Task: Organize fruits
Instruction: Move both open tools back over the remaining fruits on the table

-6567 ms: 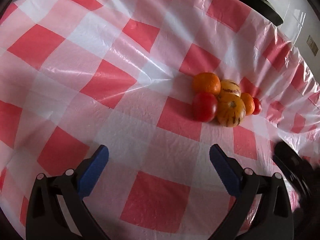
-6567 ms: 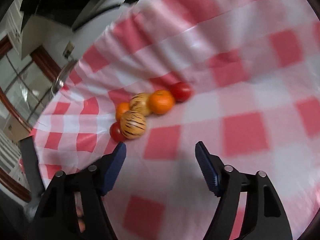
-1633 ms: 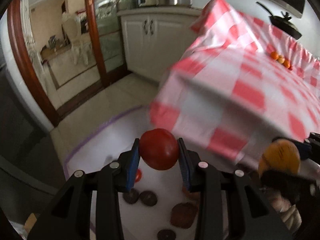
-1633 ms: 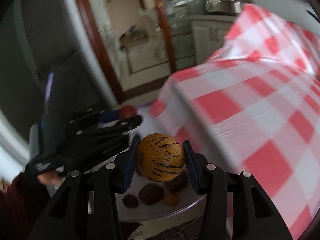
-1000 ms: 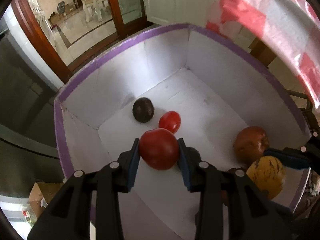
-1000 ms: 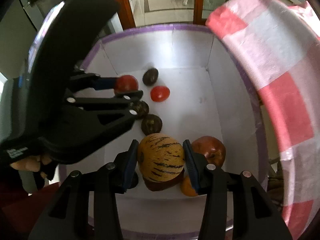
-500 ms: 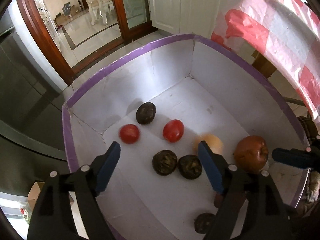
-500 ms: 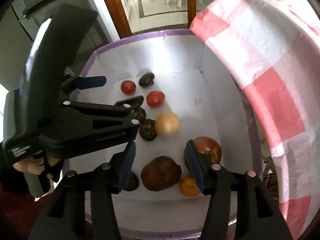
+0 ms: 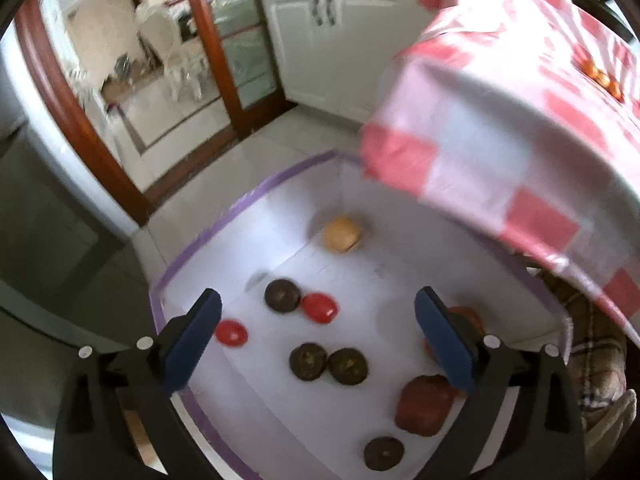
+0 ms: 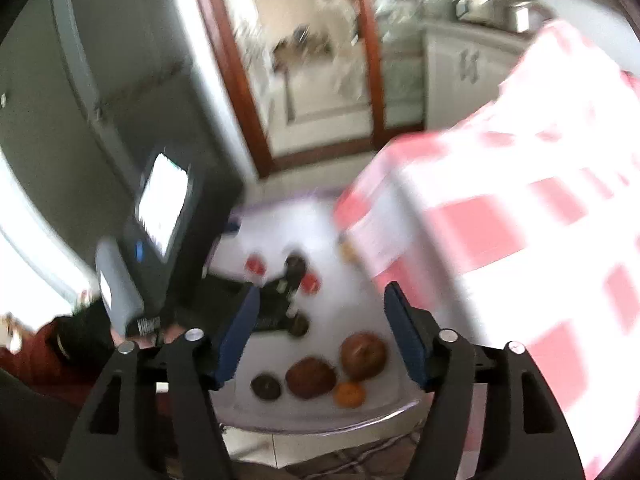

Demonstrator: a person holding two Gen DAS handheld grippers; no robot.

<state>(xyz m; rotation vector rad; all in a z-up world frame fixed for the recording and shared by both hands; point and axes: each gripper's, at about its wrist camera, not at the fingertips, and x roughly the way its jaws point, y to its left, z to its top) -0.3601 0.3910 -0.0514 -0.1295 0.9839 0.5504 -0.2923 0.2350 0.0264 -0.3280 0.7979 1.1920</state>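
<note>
A white box with purple rim point(image 9: 224, 224) sits on the floor beside the table. Inside lie the yellow melon point(image 9: 341, 234) at the far corner, two red tomatoes point(image 9: 319, 308) point(image 9: 231, 332), several dark round fruits point(image 9: 282, 295) and a brown-red fruit point(image 9: 424, 404). My left gripper point(image 9: 316, 340) is open and empty above the box. My right gripper point(image 10: 322, 336) is open and empty, higher up over the box point(image 10: 276, 216). A few orange fruits point(image 9: 600, 76) stay on the checked table.
The red-and-white checked tablecloth point(image 9: 500, 128) hangs over the box's right side. White cabinets point(image 9: 332, 40) and a wood-framed glass door point(image 9: 208, 64) stand behind. The left hand-held unit point(image 10: 168, 232) shows in the right wrist view, blurred.
Both grippers opened and dropped the tomato and the melon into the box; the melon rolled to the far corner. Both grippers have since risen and tilted up, away from the box.
</note>
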